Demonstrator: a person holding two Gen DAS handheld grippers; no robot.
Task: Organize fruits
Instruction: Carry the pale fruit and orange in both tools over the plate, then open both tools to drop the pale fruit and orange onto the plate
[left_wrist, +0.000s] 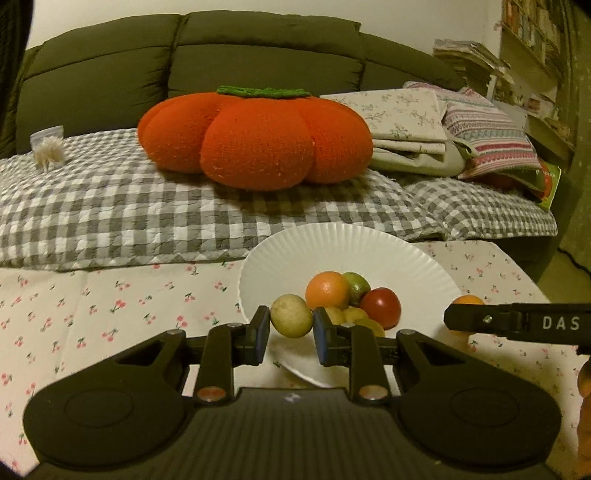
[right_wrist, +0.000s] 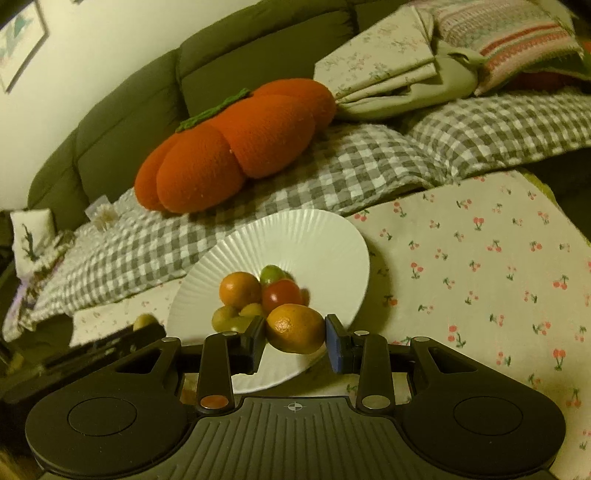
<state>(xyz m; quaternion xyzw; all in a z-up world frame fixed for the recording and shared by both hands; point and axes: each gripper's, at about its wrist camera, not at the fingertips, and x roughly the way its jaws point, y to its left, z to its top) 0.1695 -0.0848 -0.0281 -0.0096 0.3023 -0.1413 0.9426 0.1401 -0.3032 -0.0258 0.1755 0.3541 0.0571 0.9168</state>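
With several fruits already piled on the white plate (left_wrist: 406, 266), you hold a yellow-green fruit (left_wrist: 291, 320) clamped in the left gripper (left_wrist: 289, 334) and an orange (right_wrist: 295, 328) clamped in the right gripper (right_wrist: 295, 338), both over the plate's near rim and not yet released.

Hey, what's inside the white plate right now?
The white plate holds a pile: an orange, a red fruit, a green one behind, yellowish ones in front. What lies beneath the pile is covered.

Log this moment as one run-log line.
left gripper: shut on yellow-green fruit | right gripper: shut on orange fruit | both over white plate holding fruit pile
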